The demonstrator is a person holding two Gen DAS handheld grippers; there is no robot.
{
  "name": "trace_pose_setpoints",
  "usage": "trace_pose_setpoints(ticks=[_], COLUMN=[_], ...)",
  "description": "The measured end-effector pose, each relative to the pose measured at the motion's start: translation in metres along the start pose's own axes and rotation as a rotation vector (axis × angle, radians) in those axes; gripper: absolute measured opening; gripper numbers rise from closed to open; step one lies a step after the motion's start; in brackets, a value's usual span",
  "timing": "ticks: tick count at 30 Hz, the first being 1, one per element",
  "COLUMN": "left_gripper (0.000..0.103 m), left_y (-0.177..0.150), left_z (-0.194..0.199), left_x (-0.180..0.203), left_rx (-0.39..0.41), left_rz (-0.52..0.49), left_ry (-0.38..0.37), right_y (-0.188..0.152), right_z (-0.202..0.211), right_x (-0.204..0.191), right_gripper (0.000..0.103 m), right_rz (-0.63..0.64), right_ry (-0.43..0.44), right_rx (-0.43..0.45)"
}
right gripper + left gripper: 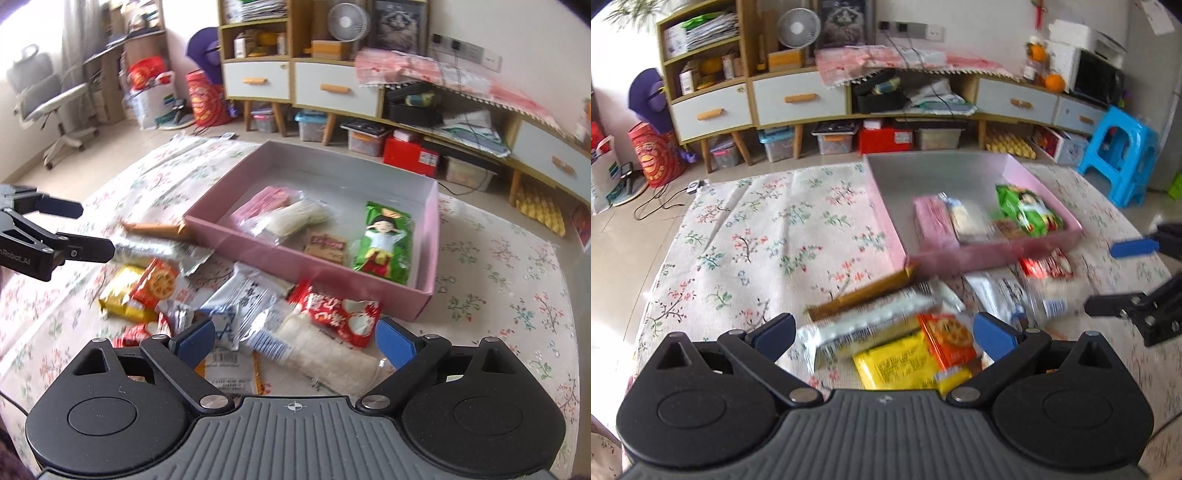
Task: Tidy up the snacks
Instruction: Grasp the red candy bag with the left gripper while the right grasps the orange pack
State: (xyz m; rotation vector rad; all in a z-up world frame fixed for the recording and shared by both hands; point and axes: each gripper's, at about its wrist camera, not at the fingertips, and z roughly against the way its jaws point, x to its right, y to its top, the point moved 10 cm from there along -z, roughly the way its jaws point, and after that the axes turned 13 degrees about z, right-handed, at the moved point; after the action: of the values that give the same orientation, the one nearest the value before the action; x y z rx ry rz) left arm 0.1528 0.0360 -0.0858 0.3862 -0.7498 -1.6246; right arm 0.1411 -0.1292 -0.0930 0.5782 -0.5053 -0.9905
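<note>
On the floral tablecloth [746, 236], the loose snack pile sits right in front of both your grippers, just short of the pink box [295, 264].

Left gripper [886, 332]: jaws spread wide, nothing held. Between its fingers lie the yellow packet [905, 365] and the orange cracker packet [947, 338], with a silver-white wrapper [864, 325] overlapping them. A long brown stick pack [864, 291] lies just past those, its far end touching the box's near corner.

Right gripper [295, 345]: also released, empty. Between its fingers sit the clear rice-cracker pack [325, 356] and the red-and-white packet [338, 314]; a white packet with black print [243, 291] lies just left of them.

Already in the box: green packet with a cartoon girl [384, 243] at the right wall, small brown packet [327, 247] beside it, then a clear bag of pale snacks [291, 218] resting partly on a pink pack [260, 201].

Hard to read: the left view is motion-blurred, so print on the near packets is illegible. Your gripper bodies cover the pile's near edge in both views.

Pose: both grippers pitched down over the pile, side by side, each visible at the edge of the other's view.
</note>
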Motion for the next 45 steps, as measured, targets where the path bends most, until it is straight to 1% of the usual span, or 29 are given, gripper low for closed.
trace_pose_setpoints(ticks=[4, 10, 13, 16, 18, 19, 21, 22, 24, 27, 32, 37, 41, 43, 45], left_gripper=[0.103, 0.102, 0.097, 0.089, 0.079, 0.077, 0.065, 0.063, 0.055, 0.051, 0.046, 0.042, 0.040, 0.040, 0.040], left_y=[-0.016, -0.039, -0.049, -0.060, -0.065, -0.068, -0.072, -0.074, -0.077, -0.078, -0.078, -0.072, -0.070, -0.070, -0.069], left_z=[0.002, 0.003, 0.003, 0.001, 0.001, 0.001, 0.001, 0.000, -0.002, -0.007, -0.016, -0.022, -0.026, -0.027, -0.028], left_x=[0.006, 0.023, 0.035, 0.046, 0.053, 0.056, 0.060, 0.061, 0.064, 0.066, 0.065, 0.061, 0.060, 0.060, 0.059], left_rx=[-0.031, -0.080, -0.113, -0.147, -0.164, -0.174, -0.196, -0.205, -0.220, -0.238, -0.259, -0.264, -0.263, -0.261, -0.260], left_rz=[-0.054, -0.135, -0.169, -0.205, -0.230, -0.239, -0.248, -0.250, -0.249, -0.239, -0.208, -0.147, -0.124, -0.124, -0.129], left_ry=[-0.025, -0.086, -0.127, -0.165, -0.184, -0.194, -0.212, -0.221, -0.235, -0.241, -0.226, -0.218, -0.213, -0.206, -0.201], right_y=[-0.002, -0.004, -0.008, -0.015, -0.020, -0.023, -0.030, -0.033, -0.037, -0.043, -0.046, -0.041, -0.038, -0.036, -0.035], right_z=[-0.005, -0.010, -0.014, -0.017, -0.018, -0.018, -0.017, -0.018, -0.020, -0.025, -0.039, -0.044, -0.048, -0.049, -0.049], right_x=[-0.010, -0.021, -0.028, -0.037, -0.043, -0.046, -0.051, -0.053, -0.058, -0.063, -0.065, -0.064, -0.061, -0.061, -0.062], right_gripper=[0.095, 0.095, 0.095, 0.095, 0.095, 0.095, 0.095, 0.095, 0.095, 0.095, 0.094, 0.094, 0.092, 0.089, 0.083], right_rz=[0.048, 0.096, 0.125, 0.144, 0.146, 0.145, 0.140, 0.136, 0.119, 0.091, 0.077, 0.095, 0.089, 0.085, 0.092], right_ry=[0.009, 0.046, 0.070, 0.125, 0.152, 0.167, 0.197, 0.212, 0.244, 0.273, 0.251, 0.219, 0.195, 0.190, 0.185], right_rx=[-0.005, -0.001, -0.018, -0.046, -0.065, -0.075, -0.096, -0.105, -0.122, -0.144, -0.161, -0.129, -0.109, -0.100, -0.091])
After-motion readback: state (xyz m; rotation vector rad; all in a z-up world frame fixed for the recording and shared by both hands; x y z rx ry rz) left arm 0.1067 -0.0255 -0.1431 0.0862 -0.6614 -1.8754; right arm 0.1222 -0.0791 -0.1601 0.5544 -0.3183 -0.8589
